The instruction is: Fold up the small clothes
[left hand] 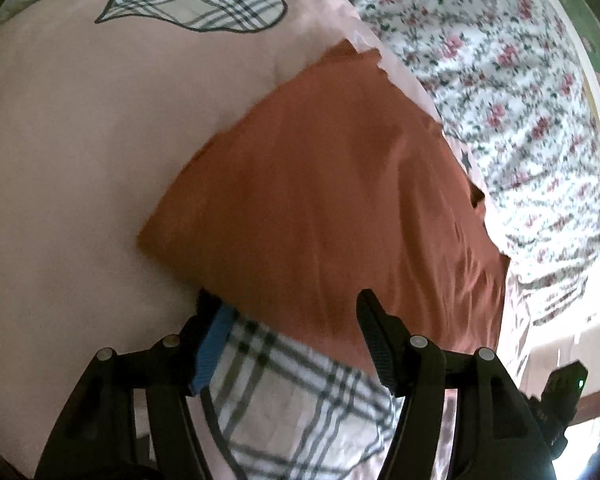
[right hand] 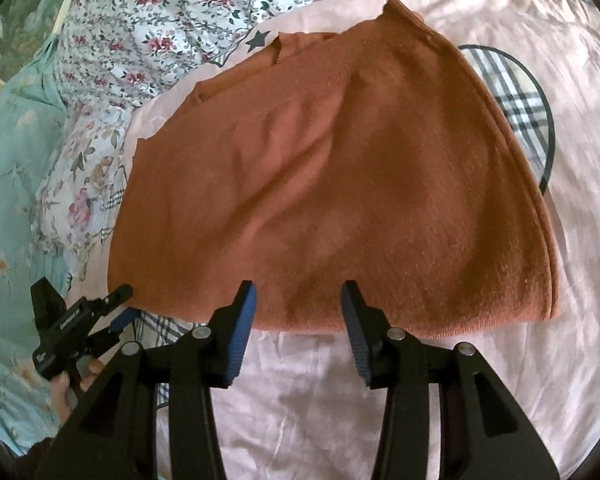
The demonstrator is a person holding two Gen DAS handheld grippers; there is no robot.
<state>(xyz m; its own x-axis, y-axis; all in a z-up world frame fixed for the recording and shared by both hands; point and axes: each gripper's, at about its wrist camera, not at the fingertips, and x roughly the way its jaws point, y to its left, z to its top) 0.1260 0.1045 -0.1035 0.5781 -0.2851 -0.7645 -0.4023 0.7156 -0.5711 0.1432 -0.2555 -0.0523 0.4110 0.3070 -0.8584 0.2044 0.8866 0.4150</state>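
A rust-orange knit garment (right hand: 340, 184) lies folded flat on a pink sheet (right hand: 340, 400); it also shows in the left wrist view (left hand: 332, 200). My left gripper (left hand: 290, 312) is open at the garment's near edge, its jaws astride the hem, and it also appears in the right wrist view (right hand: 120, 304) at the garment's lower left corner. My right gripper (right hand: 298, 300) is open and empty, its fingertips just over the garment's near hem. The right gripper's body shows at the left wrist view's lower right (left hand: 560, 396).
The pink sheet carries plaid patches (left hand: 204, 4), one under the garment's right side (right hand: 516, 104). A floral quilt (left hand: 520, 100) lies beyond the sheet, and a light blue floral cloth (right hand: 8, 200) lies at the left. A hand (right hand: 64, 396) holds the left gripper.
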